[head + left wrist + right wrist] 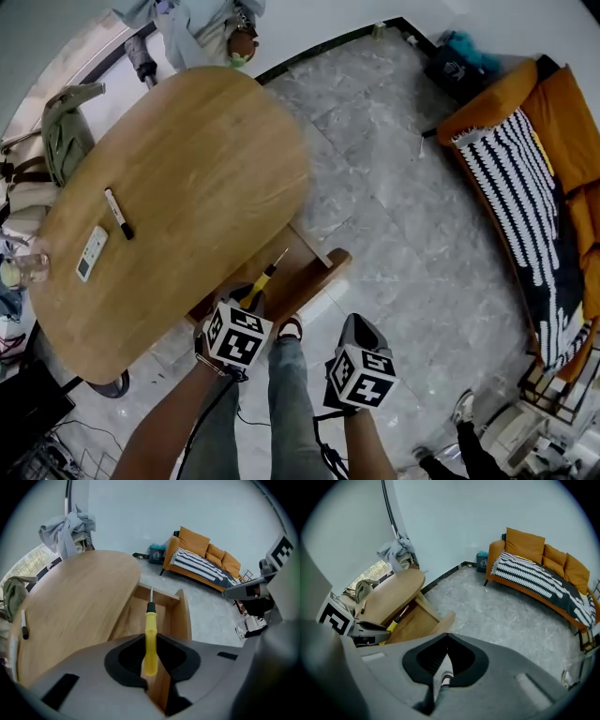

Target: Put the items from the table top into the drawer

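Observation:
My left gripper (251,298) is shut on a yellow-handled screwdriver (267,278), whose metal tip points out over the open wooden drawer (317,274) at the near edge of the oval wooden table (187,178). In the left gripper view the yellow-handled screwdriver (150,637) sits between the jaws of my left gripper (151,660), above the open drawer (182,616). A black marker pen (118,214) and a white remote (91,253) lie on the table's left part. My right gripper (361,328) hangs shut and holds nothing, to the right of the drawer, above the floor (445,656).
A small glass (26,269) stands at the table's left edge. A bag (66,131) hangs on a chair to the left. A person (202,28) stands at the far end. An orange sofa with a striped blanket (534,187) is at the right.

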A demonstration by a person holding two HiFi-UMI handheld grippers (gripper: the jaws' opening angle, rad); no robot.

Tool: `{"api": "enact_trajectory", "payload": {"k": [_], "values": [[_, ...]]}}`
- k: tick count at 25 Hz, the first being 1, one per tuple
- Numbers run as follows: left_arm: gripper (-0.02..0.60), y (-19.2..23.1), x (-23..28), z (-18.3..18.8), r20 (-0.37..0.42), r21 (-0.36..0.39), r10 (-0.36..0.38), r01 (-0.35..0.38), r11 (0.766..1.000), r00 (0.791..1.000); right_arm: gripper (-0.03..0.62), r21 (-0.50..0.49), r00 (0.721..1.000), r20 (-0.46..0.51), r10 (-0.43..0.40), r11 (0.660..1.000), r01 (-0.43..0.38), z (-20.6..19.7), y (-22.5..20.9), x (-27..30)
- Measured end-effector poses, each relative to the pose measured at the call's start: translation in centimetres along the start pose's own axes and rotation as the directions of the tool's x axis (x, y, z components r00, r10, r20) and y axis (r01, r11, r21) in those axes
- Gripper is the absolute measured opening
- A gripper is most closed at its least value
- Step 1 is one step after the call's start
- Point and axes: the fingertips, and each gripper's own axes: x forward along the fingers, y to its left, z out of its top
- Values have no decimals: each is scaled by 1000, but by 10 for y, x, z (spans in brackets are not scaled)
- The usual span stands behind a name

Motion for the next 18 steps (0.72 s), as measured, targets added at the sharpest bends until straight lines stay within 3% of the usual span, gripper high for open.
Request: {"api": "enact_trajectory", "payload": {"k": [14,18], "values": [[69,-8,76,-31,-102,38,7,-3,999,995,5,4,998,-56,22,1000,-22,-15,-34,32],[71,-9,82,-31,-105,8,-16,17,1000,994,5,3,997,-69,21,1000,-21,-19,-40,30]]}}
